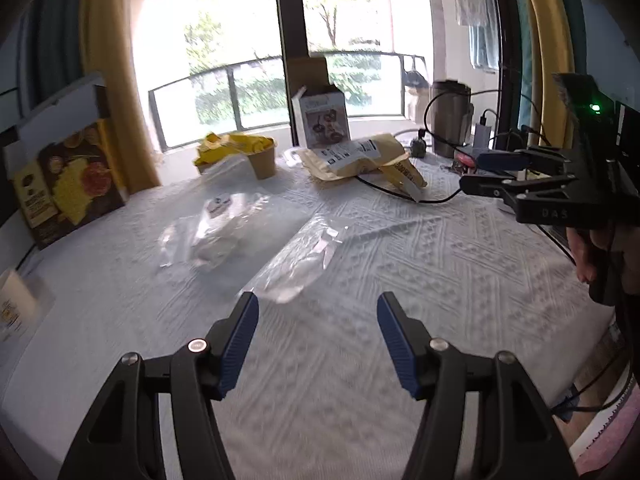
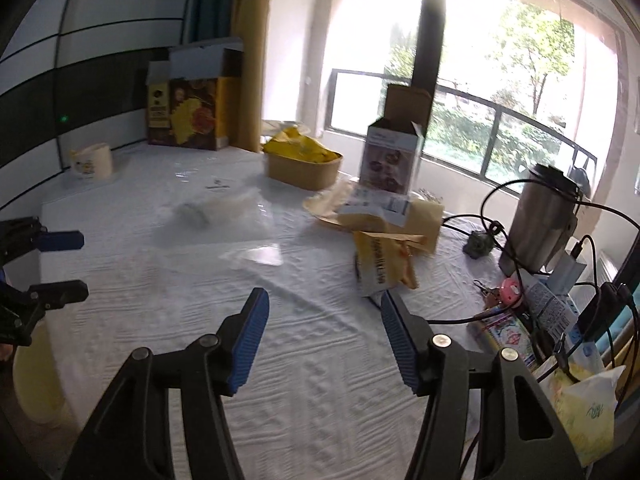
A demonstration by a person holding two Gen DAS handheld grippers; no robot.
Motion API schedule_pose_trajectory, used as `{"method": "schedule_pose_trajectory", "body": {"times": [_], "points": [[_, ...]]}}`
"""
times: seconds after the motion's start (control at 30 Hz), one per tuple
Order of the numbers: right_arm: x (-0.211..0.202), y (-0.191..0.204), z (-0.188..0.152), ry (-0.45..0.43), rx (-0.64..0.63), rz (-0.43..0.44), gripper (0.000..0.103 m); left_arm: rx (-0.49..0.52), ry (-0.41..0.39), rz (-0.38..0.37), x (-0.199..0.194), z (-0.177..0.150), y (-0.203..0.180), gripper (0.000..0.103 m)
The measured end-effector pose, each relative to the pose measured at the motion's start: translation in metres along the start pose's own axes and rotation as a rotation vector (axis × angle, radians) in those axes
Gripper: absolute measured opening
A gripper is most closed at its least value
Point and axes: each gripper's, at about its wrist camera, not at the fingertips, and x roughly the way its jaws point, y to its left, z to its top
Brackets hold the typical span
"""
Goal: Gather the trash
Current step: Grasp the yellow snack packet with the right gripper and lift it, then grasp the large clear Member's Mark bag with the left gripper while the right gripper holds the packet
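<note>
Trash lies on a white textured tablecloth (image 1: 420,264). A clear plastic bag (image 1: 298,258) lies just ahead of my left gripper (image 1: 318,300), which is open and empty. A larger clear bag (image 1: 212,220) lies to its left. A yellow padded mailer (image 1: 360,156) with a white label lies farther back, also in the right wrist view (image 2: 384,220). A brown paper bowl of yellow wrappers (image 1: 244,150) stands behind. My right gripper (image 2: 324,300) is open and empty above the cloth; it also shows in the left wrist view (image 1: 476,172).
An open dark food box (image 1: 68,184) stands at the left, a small white box (image 1: 326,118) at the back. A steel tumbler (image 2: 540,224), black cables (image 2: 496,236), keys, a tissue pack (image 2: 584,412) and small items crowd the right edge. A white cup (image 2: 94,162) stands far left.
</note>
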Motion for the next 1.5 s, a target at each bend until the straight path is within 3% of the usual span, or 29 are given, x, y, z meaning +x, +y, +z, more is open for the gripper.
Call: {"method": "schedule_pose_trajectory", "body": {"times": [0.13, 0.47, 0.67, 0.8, 0.97, 1.07, 1.13, 1.2, 1.27, 1.43, 1.5], "points": [[0.018, -0.013, 0.009, 0.023, 0.035, -0.030, 0.065, 0.031, 0.038, 0.010, 0.030, 0.014, 0.003, 0.062], [0.061, -0.029, 0.021, 0.079, 0.050, -0.077, 0.066, 0.084, 0.132, -0.016, 0.092, 0.025, 0.017, 0.062], [0.103, -0.040, 0.029, 0.158, 0.099, -0.078, 0.066, 0.082, 0.129, -0.064, 0.106, 0.033, 0.021, 0.062], [0.132, -0.039, 0.035, 0.195, 0.103, -0.123, 0.066, 0.097, 0.144, -0.087, 0.115, 0.034, 0.018, 0.062], [0.164, -0.039, 0.038, 0.258, 0.111, -0.160, 0.074, 0.071, 0.195, -0.112, 0.126, 0.034, 0.025, 0.062], [0.172, -0.044, 0.038, 0.279, 0.155, -0.104, 0.074, 0.059, 0.211, -0.135, 0.130, 0.033, 0.028, 0.062], [0.174, -0.047, 0.037, 0.281, 0.173, -0.113, 0.074, 0.074, 0.214, -0.126, 0.130, 0.033, 0.028, 0.062], [0.174, -0.051, 0.037, 0.275, 0.188, -0.114, 0.064, 0.073, 0.216, -0.135, 0.131, 0.033, 0.029, 0.062], [0.172, -0.052, 0.036, 0.275, 0.182, -0.126, 0.042, 0.067, 0.218, -0.144, 0.132, 0.033, 0.030, 0.062], [0.165, -0.050, 0.037, 0.246, 0.163, -0.111, 0.024, 0.068, 0.220, -0.170, 0.133, 0.033, 0.033, 0.059], [0.158, -0.047, 0.038, 0.217, 0.142, -0.119, 0.022, 0.055, 0.219, -0.184, 0.133, 0.033, 0.036, 0.056]]}}
